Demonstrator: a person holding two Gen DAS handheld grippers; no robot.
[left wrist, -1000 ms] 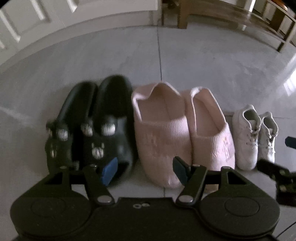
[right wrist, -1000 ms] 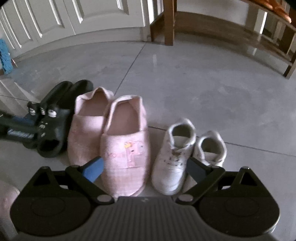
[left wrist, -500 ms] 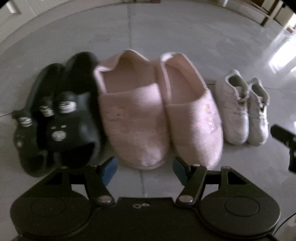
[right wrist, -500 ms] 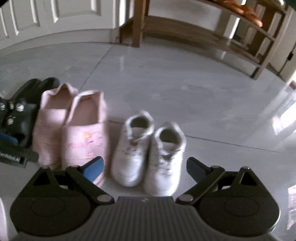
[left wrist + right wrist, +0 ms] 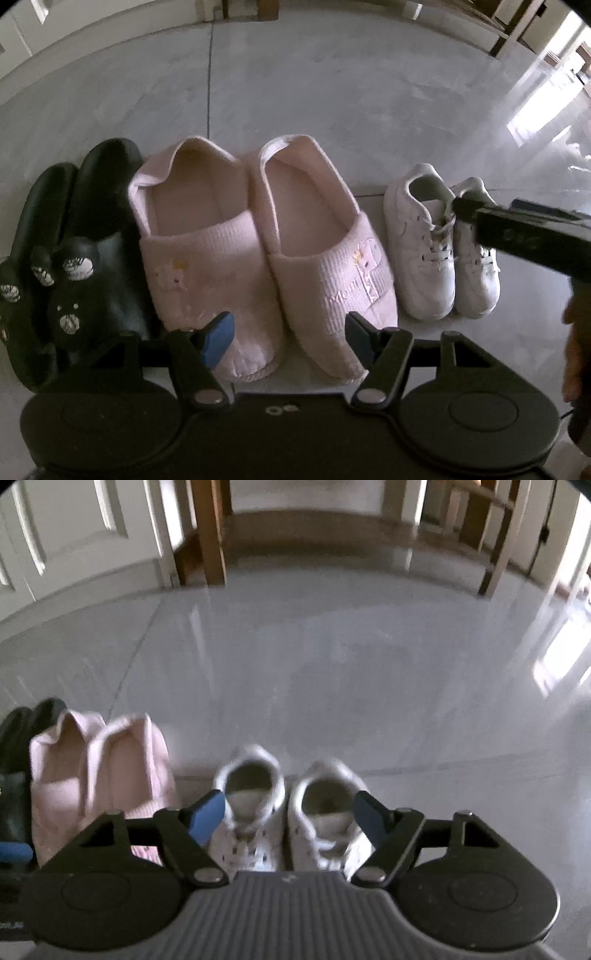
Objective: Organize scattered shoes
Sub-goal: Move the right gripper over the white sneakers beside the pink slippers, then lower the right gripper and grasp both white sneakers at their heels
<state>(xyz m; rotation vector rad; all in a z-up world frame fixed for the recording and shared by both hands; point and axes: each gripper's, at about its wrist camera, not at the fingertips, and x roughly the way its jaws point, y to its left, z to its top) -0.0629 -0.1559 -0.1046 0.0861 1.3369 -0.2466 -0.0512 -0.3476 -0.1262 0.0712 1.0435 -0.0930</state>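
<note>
Three pairs [image 5: 266,254], toes toward camera

A glossy pale grey tiled floor [image 5: 332,672] with thin dark grout lines fills most of both views. Bright window light glares off it at the right [image 5: 535,110]. Along the far side runs a white panelled door or cabinet front [image 5: 74,535] above a white skirting. Beside it stands a low wooden rack with brown legs and a lower shelf [image 5: 214,535].
</note>
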